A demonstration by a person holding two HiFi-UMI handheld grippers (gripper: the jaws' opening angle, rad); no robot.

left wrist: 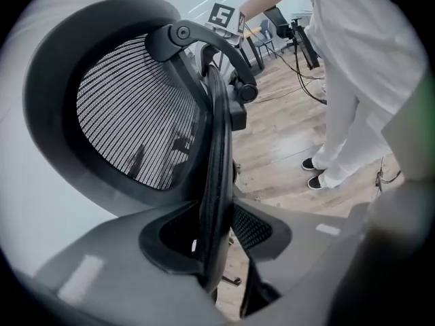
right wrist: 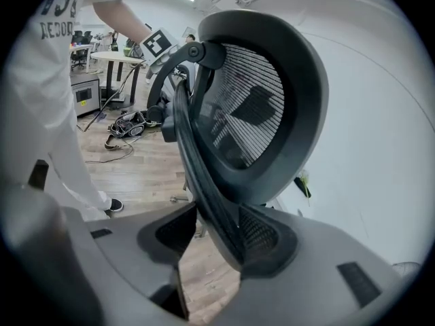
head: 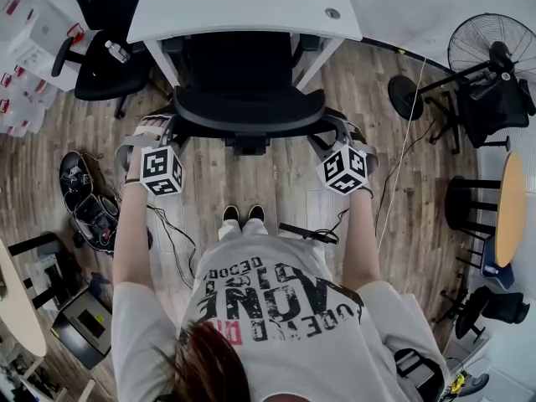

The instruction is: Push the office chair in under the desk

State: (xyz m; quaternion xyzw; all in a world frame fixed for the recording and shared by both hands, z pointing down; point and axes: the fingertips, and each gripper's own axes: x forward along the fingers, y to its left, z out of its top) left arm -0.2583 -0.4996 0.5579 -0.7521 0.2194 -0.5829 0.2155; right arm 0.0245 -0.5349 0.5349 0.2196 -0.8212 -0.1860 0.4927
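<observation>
Head view: office chair [head: 243,107], seat partly under desk [head: 243,7] — left gripper [head: 159,128], right gripper [head: 339,131] each pinching its back edge.

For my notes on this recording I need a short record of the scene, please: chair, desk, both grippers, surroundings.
chair: office chair, seat partly under the desk
desk: white, in front of the person
left: left gripper closed on one side edge of the backrest
right: right gripper closed on the opposite edge
surroundings: wooden floor, fan at the right, second chair at the left
</observation>
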